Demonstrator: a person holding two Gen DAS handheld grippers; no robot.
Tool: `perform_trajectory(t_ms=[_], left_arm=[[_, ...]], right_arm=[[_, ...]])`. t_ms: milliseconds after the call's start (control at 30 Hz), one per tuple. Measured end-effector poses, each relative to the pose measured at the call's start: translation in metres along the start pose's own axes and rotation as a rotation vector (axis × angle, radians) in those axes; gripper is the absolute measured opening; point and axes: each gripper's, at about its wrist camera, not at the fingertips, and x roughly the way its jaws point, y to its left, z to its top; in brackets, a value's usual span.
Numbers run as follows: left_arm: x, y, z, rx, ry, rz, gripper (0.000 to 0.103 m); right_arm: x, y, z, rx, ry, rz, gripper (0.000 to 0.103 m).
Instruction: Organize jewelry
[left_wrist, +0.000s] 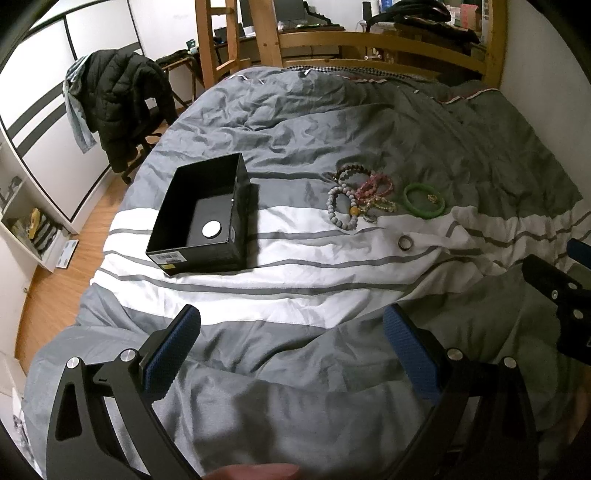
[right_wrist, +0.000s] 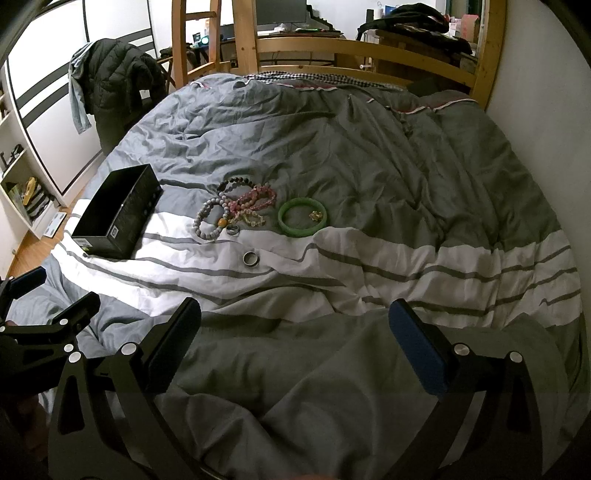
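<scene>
An open black box (left_wrist: 207, 218) (right_wrist: 118, 218) sits on the striped duvet, empty but for a white round sticker (left_wrist: 211, 229) on its floor. To its right lie several bead bracelets (left_wrist: 360, 195) (right_wrist: 236, 208), a green bangle (left_wrist: 423, 201) (right_wrist: 303, 216) with a small gold piece (right_wrist: 315, 215) inside it, and a dark ring (left_wrist: 404, 242) (right_wrist: 250, 258) on the white stripe. My left gripper (left_wrist: 291, 347) is open and empty, near the front of the bed. My right gripper (right_wrist: 295, 336) is open and empty, also short of the jewelry.
The duvet (right_wrist: 369, 166) is rumpled, with folds around the jewelry. A wooden bed frame (right_wrist: 369, 51) stands at the far end. A chair with a black jacket (left_wrist: 122, 107) and white shelves (left_wrist: 22, 206) stand at the left. A wall runs along the right.
</scene>
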Motion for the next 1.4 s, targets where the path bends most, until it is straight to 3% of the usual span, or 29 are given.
perform_trajectory(t_ms=[1400], left_arm=[[0.0065,-0.0023,-0.0026,0.000,0.016,0.003,0.098]], right_arm=[[0.0021,-0.0016,0.0004,0.004,0.006,0.013,0.100]])
